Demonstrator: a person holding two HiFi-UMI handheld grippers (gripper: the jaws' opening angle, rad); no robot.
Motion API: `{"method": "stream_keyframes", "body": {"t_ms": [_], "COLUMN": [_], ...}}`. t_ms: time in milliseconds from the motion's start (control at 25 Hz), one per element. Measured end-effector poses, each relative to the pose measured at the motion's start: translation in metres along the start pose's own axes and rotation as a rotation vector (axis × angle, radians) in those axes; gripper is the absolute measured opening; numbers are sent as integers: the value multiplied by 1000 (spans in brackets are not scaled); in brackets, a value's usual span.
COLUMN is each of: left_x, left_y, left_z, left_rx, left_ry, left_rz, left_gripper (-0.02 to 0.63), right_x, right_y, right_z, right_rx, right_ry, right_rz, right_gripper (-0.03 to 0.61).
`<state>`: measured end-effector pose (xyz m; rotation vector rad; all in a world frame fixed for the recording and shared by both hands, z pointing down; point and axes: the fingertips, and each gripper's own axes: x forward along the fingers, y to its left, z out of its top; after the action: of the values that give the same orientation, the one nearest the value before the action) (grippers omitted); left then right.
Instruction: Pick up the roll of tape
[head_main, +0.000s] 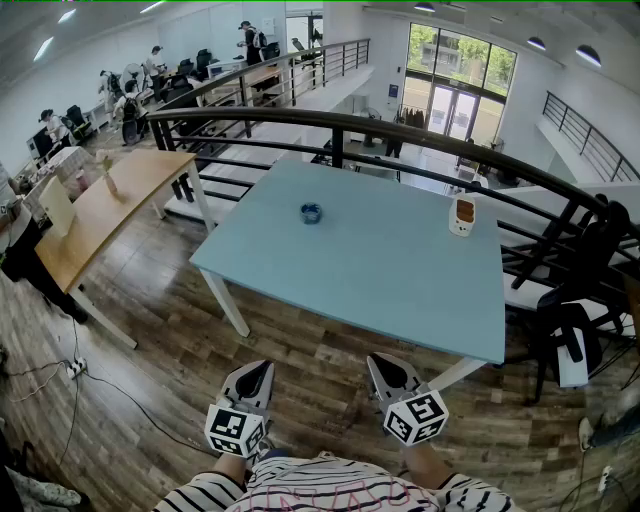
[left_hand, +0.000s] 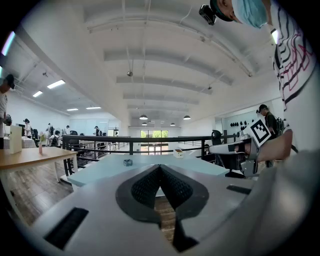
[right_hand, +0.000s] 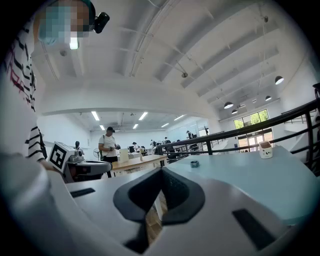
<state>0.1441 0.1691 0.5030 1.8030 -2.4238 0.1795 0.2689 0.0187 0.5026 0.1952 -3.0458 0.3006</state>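
Note:
A small blue roll of tape (head_main: 311, 212) lies on the far left part of the light blue table (head_main: 380, 290). It shows tiny in the left gripper view (left_hand: 128, 162) and in the right gripper view (right_hand: 194, 163). My left gripper (head_main: 257, 371) and right gripper (head_main: 383, 364) hang side by side close to my body, short of the table's near edge, both shut and empty. In each gripper view the dark pads (left_hand: 161, 186) (right_hand: 161, 192) meet at a point with nothing between them.
A small white and orange container (head_main: 461, 215) stands at the table's far right. A black railing (head_main: 340, 125) runs behind the table. A wooden desk (head_main: 110, 205) stands to the left and a dark chair (head_main: 570, 330) to the right. Cables lie on the wooden floor at left.

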Motion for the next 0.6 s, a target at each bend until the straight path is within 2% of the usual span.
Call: {"method": "stream_keyframes", "body": {"t_ms": [360, 480, 600], "left_x": [5, 14, 27], "left_y": [11, 22, 37], "left_z": [3, 3, 1], "left_rx": [26, 27, 33], "left_ry": [-13, -23, -25], "left_rz": [-30, -56, -94], "left_gripper": [26, 29, 46], "right_x": [20, 36, 61], "right_y": [-3, 1, 1], "right_z": [6, 12, 11], "right_rx": [-38, -46, -57], "right_ry": [8, -27, -14], "right_rz": [-35, -26, -48], "right_gripper": [26, 29, 47]}}
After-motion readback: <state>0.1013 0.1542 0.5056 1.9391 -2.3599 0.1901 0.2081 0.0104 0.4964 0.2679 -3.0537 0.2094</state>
